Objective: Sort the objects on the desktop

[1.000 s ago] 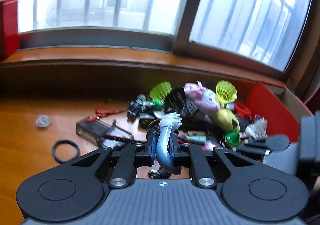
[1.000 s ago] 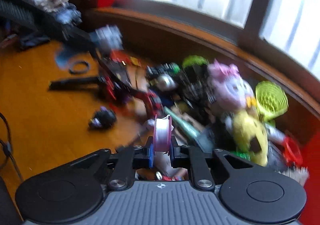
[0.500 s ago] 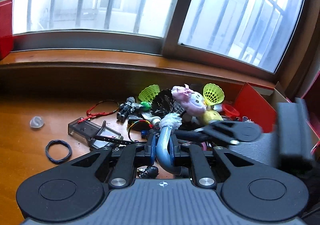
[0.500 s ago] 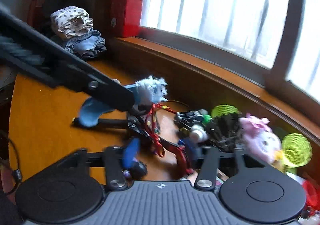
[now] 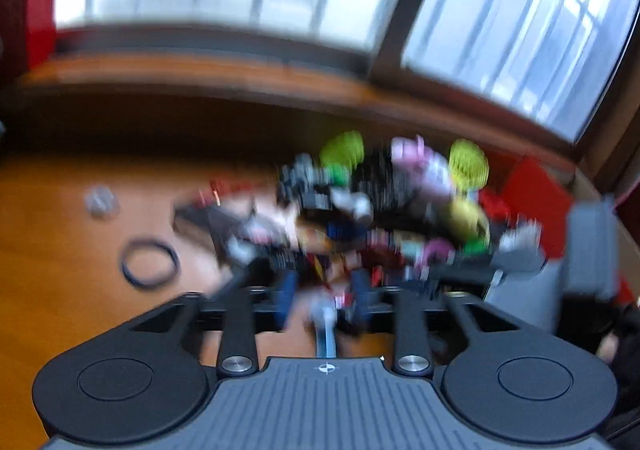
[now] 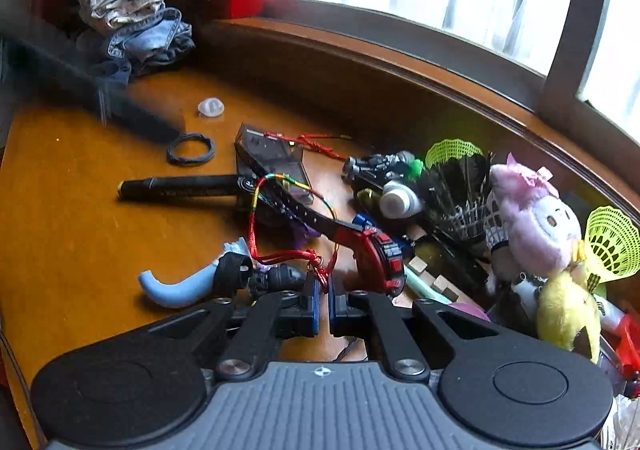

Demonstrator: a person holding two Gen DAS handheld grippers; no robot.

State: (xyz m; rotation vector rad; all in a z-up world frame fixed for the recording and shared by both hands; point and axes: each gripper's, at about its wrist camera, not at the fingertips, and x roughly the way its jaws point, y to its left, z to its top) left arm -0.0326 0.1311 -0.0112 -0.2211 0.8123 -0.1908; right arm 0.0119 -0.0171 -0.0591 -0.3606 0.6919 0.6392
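Item: blue curved toy piece [image 6: 176, 290], white tuft at one end. A second ago it was clamped in the left claw [image 5: 322, 300]; now it lies on the wooden surface [image 6: 72, 217], beside the black marker [image 6: 180, 185] and touching the edge of the clutter. In the blurred left view a blue sliver shows low between the pads, apparently free of both.

Left claw: jaws opening, nothing gripped.

Right claw [image 6: 322, 296]: pinched fully together at the red knotted cord [image 6: 308, 256]; whether the cord is actually caught between the pads cannot be told. The pink spool it carried a second ago is gone from it.

Unsorted heap: red-and-black watch [image 6: 376, 254], pink plush [image 6: 532, 217], yellow plush [image 6: 568, 314], green shuttlecocks [image 6: 612, 242], black hair tie [image 6: 191, 149].

Status, judged: one piece released; sorting barely begun, cord likely next.
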